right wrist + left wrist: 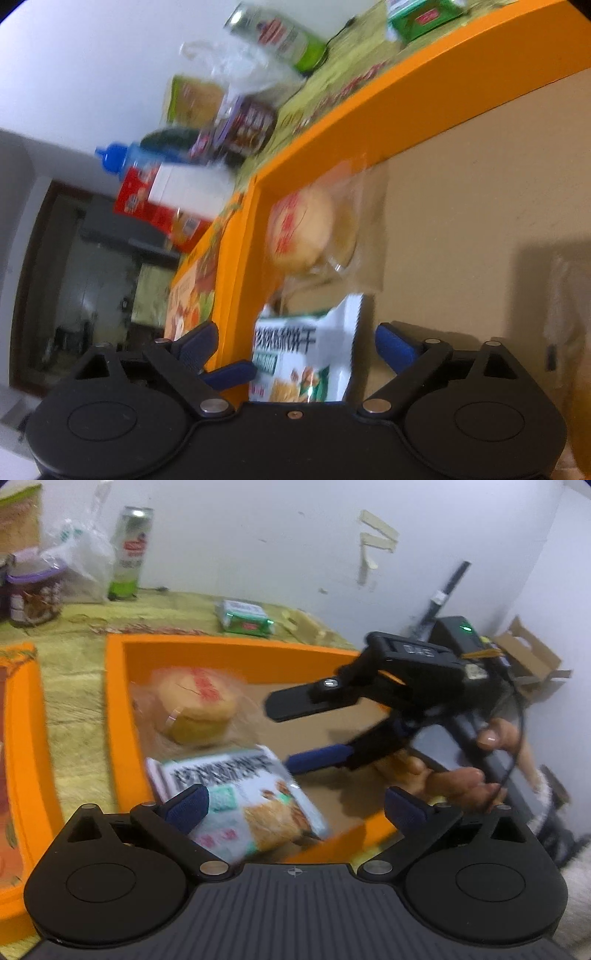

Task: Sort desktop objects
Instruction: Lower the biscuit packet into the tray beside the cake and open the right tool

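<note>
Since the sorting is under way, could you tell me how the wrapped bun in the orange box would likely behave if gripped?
The wrapped bun looks soft and light, so it would probably squash. Its loose clear wrapper seems slippery and floppy.

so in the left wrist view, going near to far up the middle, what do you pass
left tongs → white snack packet → wrapped round cake → far wall of the orange tray → green packet on the yellow-green cloth, then the white wall
</note>
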Demonstrator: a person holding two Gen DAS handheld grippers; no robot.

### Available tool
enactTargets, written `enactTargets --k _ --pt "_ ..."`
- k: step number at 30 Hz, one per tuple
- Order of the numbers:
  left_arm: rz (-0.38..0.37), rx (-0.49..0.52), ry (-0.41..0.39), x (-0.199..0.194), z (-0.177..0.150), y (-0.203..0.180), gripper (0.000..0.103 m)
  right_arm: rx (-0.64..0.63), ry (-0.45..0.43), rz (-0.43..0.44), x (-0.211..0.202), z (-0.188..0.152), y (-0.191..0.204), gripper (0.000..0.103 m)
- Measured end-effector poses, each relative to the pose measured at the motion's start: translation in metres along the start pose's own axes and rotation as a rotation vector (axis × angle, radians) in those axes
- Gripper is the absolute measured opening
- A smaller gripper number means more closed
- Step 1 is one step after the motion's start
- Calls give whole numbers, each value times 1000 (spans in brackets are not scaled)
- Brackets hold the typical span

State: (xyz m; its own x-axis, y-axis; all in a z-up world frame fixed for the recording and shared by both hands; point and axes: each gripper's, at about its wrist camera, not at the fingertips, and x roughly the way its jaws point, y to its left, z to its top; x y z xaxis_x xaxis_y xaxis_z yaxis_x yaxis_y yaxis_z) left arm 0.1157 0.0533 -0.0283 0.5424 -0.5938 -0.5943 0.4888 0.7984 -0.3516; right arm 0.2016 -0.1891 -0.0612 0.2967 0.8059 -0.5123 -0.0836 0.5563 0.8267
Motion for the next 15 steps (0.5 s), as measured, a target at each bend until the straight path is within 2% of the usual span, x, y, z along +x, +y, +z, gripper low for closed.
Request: enactTargets --k 4,9,15 --pt "43 33 -17 6 5 1 103 36 -25 10 5 2 -4 92" --pt "128 135 0 17 7 -7 103 49 -28 43 11 3 -4 92" --pt "149 188 16 22 1 -14 103 48 -28 56 12 4 -3 93"
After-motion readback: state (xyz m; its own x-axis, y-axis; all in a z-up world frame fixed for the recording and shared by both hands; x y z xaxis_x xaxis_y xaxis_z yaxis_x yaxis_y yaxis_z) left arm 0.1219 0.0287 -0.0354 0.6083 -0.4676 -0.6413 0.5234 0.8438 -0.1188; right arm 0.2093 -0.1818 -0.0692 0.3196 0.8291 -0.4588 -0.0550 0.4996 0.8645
